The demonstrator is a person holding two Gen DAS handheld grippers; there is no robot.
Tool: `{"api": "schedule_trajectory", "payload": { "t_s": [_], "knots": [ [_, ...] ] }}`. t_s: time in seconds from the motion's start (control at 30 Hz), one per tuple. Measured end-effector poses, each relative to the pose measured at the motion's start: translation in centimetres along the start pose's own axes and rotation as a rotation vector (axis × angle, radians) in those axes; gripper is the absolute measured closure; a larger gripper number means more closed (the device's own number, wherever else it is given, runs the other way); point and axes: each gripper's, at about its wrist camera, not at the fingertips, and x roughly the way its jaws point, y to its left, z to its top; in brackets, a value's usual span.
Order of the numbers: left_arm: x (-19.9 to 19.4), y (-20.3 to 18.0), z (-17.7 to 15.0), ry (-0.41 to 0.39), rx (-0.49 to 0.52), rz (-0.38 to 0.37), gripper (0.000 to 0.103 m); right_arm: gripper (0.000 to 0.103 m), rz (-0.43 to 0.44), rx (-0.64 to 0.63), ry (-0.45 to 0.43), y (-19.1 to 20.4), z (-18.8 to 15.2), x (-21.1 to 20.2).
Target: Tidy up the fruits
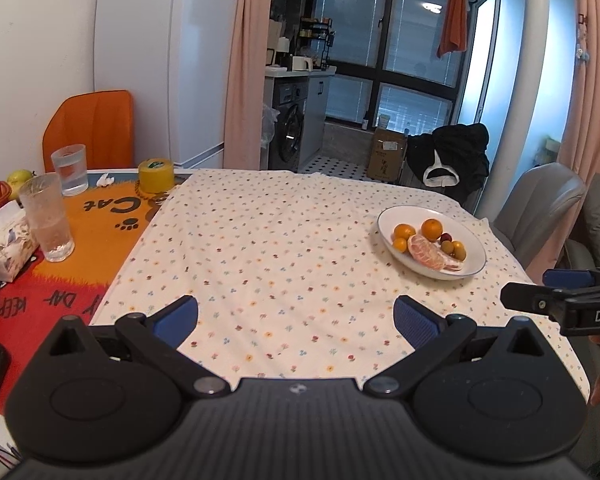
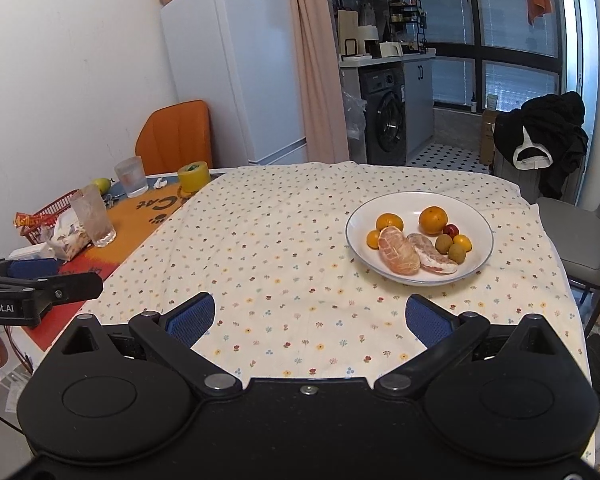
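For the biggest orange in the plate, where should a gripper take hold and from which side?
Grip the big orange across its round middle, coming from above with the right gripper, whose jaws are open. It sits at the far side of the white plate, with a small red fruit tight against its right, so closing front-to-back looks safer.

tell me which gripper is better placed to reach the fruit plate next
Right, probably. The plate sits just ahead of the open right gripper, while from the open left gripper it lies far off to the right side.
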Motion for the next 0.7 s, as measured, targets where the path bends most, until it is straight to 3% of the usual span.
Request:
{"api": "schedule_trajectory", "payload": {
  "t_s": [0.7],
  "knots": [
    [0.14,0.38,-0.02,0.011,-0.009,0.009,0.0,0.0,0.04,0.008,0.018,0.23,-0.5,0.66]
  ]
}}
